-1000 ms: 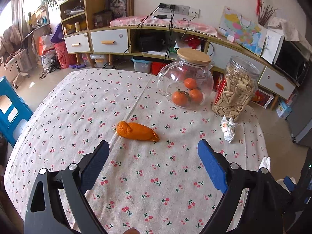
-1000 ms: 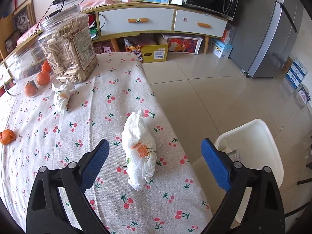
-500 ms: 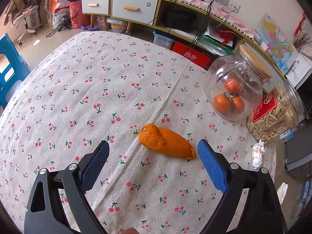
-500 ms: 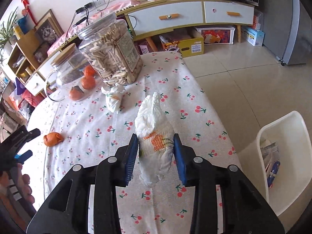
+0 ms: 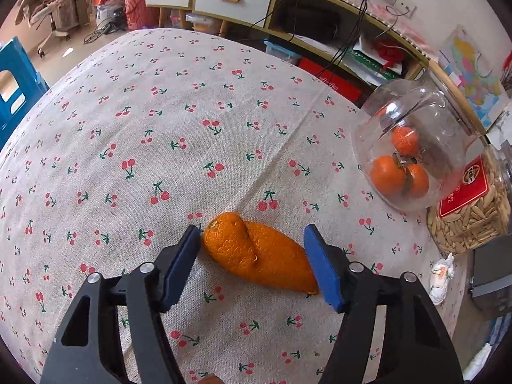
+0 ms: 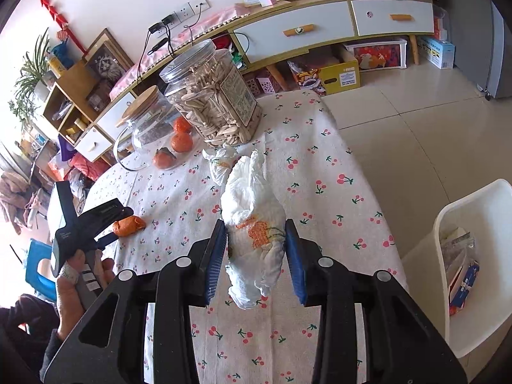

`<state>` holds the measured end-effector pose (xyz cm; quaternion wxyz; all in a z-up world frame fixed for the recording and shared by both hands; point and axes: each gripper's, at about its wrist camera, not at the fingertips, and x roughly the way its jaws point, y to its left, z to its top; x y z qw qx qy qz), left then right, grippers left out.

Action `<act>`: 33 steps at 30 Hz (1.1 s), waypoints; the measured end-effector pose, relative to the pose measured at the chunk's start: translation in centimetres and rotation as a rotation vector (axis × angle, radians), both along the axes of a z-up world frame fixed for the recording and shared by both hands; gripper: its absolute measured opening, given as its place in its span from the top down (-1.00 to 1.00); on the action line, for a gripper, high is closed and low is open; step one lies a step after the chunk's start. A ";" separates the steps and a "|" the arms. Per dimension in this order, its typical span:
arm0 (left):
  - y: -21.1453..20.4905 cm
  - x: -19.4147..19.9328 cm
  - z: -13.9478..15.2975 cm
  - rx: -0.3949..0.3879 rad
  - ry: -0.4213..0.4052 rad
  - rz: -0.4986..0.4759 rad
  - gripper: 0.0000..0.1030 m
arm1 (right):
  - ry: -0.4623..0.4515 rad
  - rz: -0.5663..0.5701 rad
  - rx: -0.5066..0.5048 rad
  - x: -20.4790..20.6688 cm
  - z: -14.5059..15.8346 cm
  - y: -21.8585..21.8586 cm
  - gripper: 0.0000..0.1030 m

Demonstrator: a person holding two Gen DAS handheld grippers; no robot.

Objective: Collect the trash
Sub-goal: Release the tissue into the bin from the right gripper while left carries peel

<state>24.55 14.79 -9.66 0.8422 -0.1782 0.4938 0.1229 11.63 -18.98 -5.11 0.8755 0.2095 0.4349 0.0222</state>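
Note:
An orange peel (image 5: 256,252) lies on the cherry-print tablecloth (image 5: 160,128). My left gripper (image 5: 252,235) straddles it lengthwise, its jaws closing; the blue pads touch both ends of the peel. My right gripper (image 6: 255,227) is shut on a crumpled white tissue (image 6: 252,198) with an orange print, held up above the table's right side. A second crumpled tissue (image 6: 220,163) lies by the jars, also in the left wrist view as the small tissue (image 5: 441,275). The white bin (image 6: 473,256) stands on the floor to the right of the table.
A glass jar with oranges (image 5: 412,153) and a plastic jar of seeds (image 6: 214,102) stand at the far side of the table. A hand (image 6: 80,281) holds the left gripper at the table's left. A blue stool (image 5: 16,89) and low cabinets (image 6: 320,28) stand around.
The left gripper dropped onto the orange peel and its jaws narrowed around it. The right gripper closed on the tissue and raised it off the cloth.

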 end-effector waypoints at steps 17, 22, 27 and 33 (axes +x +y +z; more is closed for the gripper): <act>0.8 -7.1 6.2 -0.157 -0.109 -0.133 0.53 | -0.109 0.081 -0.107 -3.6 3.4 1.3 0.32; -0.9 -9.2 8.8 -0.076 -0.177 -0.154 0.53 | -0.136 0.073 -0.162 -4.7 4.1 1.2 0.32; -2.6 -11.0 10.9 0.004 -0.241 -0.176 0.53 | -0.160 0.050 -0.193 -5.7 4.8 0.2 0.32; -6.2 -12.6 12.8 0.094 -0.314 -0.248 0.53 | -0.174 0.002 -0.224 -6.7 5.1 -1.6 0.32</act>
